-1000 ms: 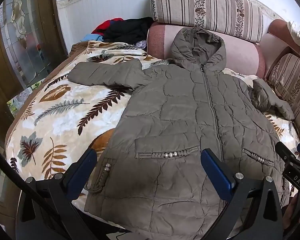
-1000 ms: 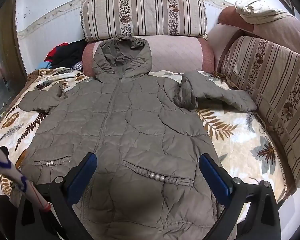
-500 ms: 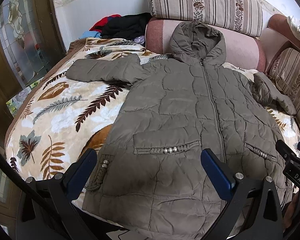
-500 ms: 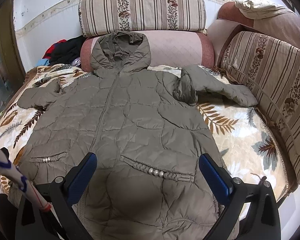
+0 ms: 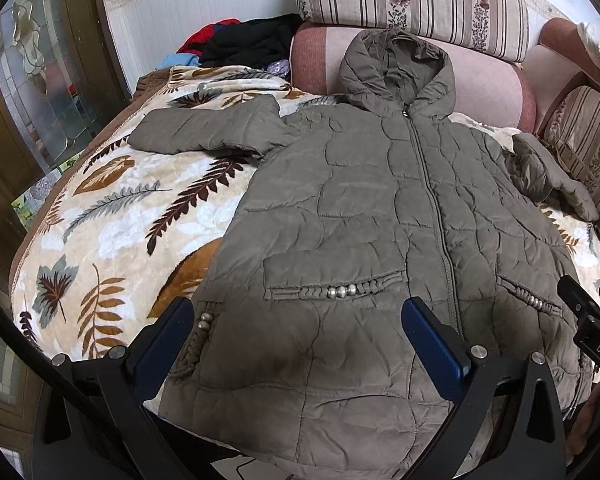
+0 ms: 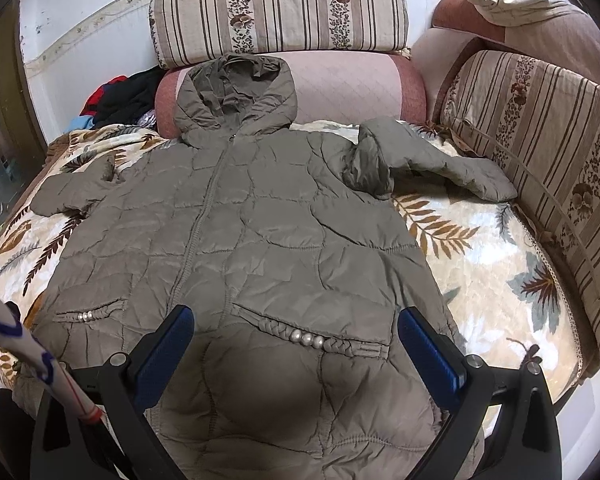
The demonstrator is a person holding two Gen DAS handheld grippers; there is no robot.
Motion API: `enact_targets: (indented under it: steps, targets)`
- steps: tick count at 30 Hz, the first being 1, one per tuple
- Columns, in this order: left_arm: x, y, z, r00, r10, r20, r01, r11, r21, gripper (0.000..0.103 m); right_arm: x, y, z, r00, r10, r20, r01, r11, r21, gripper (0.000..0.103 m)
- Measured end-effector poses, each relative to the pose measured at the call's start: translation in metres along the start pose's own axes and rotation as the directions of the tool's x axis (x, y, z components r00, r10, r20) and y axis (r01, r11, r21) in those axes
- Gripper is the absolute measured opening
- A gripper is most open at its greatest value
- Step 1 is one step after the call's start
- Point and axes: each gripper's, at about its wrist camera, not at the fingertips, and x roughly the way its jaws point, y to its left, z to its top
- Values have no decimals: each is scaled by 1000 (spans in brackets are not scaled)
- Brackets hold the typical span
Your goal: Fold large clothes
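An olive-green quilted hooded coat (image 5: 372, 216) lies face up and zipped on a leaf-patterned blanket (image 5: 112, 208), hood toward the back cushions; it also shows in the right wrist view (image 6: 252, 240). Its left sleeve (image 5: 208, 128) lies straight out. Its right sleeve (image 6: 432, 164) is bent outward toward the side cushion. My left gripper (image 5: 296, 336) is open and empty above the coat's lower left hem. My right gripper (image 6: 296, 340) is open and empty above the lower right hem, over a beaded pocket (image 6: 312, 338).
Striped cushions (image 6: 280, 12) and a pink bolster (image 6: 352, 84) line the back; another striped cushion (image 6: 540, 140) stands at the right. A pile of dark and red clothes (image 5: 244, 40) sits at the back left. A glass-panelled door (image 5: 32, 92) is at the left.
Both grippers have moved slightly forward and down toward the coat's lower edge; the coat appears a little larger. The coat itself has not moved.
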Motion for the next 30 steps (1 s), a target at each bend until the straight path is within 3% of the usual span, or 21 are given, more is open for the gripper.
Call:
enact_targets:
  steps: [19,30]
  targets:
    - [27,-7,-10,997,2,-73,-2,1000,6,103,15,-16,-9,999,-8,-37,9,999,32,103]
    - [66,5,-26,991,-5,-135,2,1000,-21,103,20,-9,-11,998,-24,-51,23,1000,-3,103]
